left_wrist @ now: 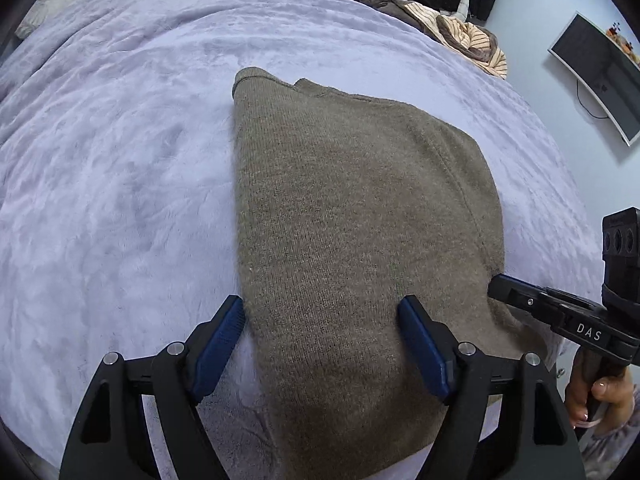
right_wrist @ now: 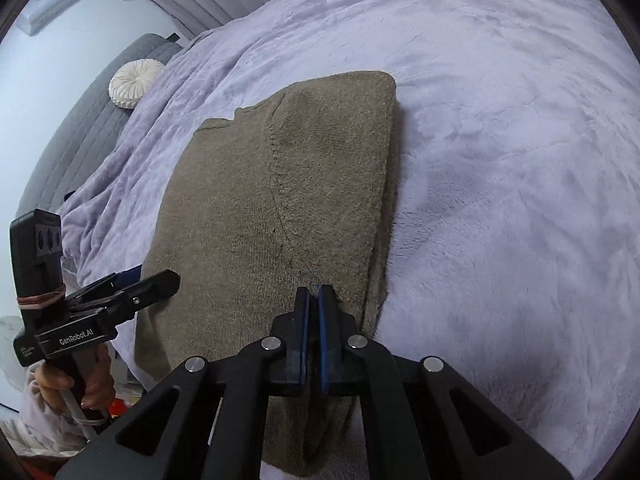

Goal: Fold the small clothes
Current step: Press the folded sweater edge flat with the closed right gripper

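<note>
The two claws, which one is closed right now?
The right claw, pads together over the brown sweater; the left claw gapes wide.

both wrist fisheyes sit close above the bed (left_wrist: 120,160), pitched steeply down along their fingers, left view from the sweater's (left_wrist: 352,208) left edge, right from its right, sharing sweater and blanket.

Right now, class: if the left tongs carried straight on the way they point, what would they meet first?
Most likely the brown knit garment lying on the lilac blanket. The left tongs stand open, straddling its left edge, pointing down at it. How far above it they are is hard to judge.
</note>
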A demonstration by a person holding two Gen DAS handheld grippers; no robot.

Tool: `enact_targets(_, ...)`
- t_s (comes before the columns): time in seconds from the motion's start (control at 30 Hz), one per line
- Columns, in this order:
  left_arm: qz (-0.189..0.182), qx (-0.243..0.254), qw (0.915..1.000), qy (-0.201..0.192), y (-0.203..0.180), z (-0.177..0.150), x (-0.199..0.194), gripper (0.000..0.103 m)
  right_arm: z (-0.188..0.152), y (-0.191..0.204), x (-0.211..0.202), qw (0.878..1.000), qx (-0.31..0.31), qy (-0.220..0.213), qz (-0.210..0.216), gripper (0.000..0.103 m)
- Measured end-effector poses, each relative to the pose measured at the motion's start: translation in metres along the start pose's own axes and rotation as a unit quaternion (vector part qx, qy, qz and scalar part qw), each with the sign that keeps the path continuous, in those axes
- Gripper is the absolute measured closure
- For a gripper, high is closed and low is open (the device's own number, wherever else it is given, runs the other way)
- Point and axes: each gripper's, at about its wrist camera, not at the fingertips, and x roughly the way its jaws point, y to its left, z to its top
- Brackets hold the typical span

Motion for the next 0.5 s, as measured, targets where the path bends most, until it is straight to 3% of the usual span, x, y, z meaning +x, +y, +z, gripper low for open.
enact_targets(0.4, 0.025, 0.010, 0.9996, -0.002, -0.005, -0.002, -0.009, 0.024, -0.006, 0.020, -0.006, 0.998, -0.023, 0.003, -0.052, 0.101)
enact_targets(0.5, 0.028, 0.008, 0.9996, -0.001, -0.005, -0.003, -0.009, 0.024, -0.009, 0.024, -0.008, 0.997, -0.032, 0.003, -0.065, 0.096)
